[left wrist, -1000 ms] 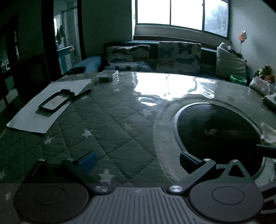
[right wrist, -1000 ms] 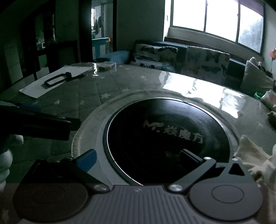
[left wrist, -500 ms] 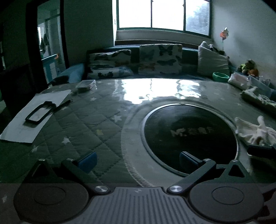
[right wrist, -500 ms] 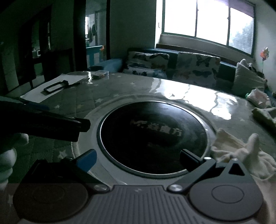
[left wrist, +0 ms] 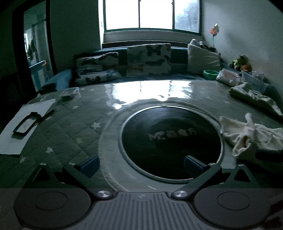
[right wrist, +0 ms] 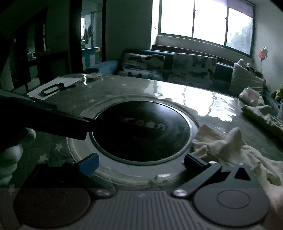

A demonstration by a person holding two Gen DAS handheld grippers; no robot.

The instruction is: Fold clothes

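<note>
Cream garment (left wrist: 247, 131) lies crumpled on your counter (left wrist: 74, 120), just right of the black round hob (left wrist: 169, 139) set into the counter's middle, one twisted end sticking up above the heap; the right wrist view shows the same garment (right wrist: 228, 146) touching the hob's pale ring. A second pale garment (left wrist: 254, 99) rests farther back from the hob, on the same right side, apart from the first.

Your left gripper (left wrist: 141, 165) hangs spread wide over the hob's near rim, its jaws well apart with nothing between them. Your right gripper (right wrist: 140, 163) is likewise released, jaws parted and empty, its right jaw just beside the cream garment's near edge; contact there cannot be told in the dim light.

Left of the hob, a white sheet of paper (left wrist: 23, 127) carries a dark rectangular frame (left wrist: 26, 122). Behind that, toward the counter's far edge, sits a small clear box (left wrist: 69, 92). Beyond the hob and past the counter runs a sofa with patterned cushions (left wrist: 148, 59) under a bright window (left wrist: 152, 14).
</note>
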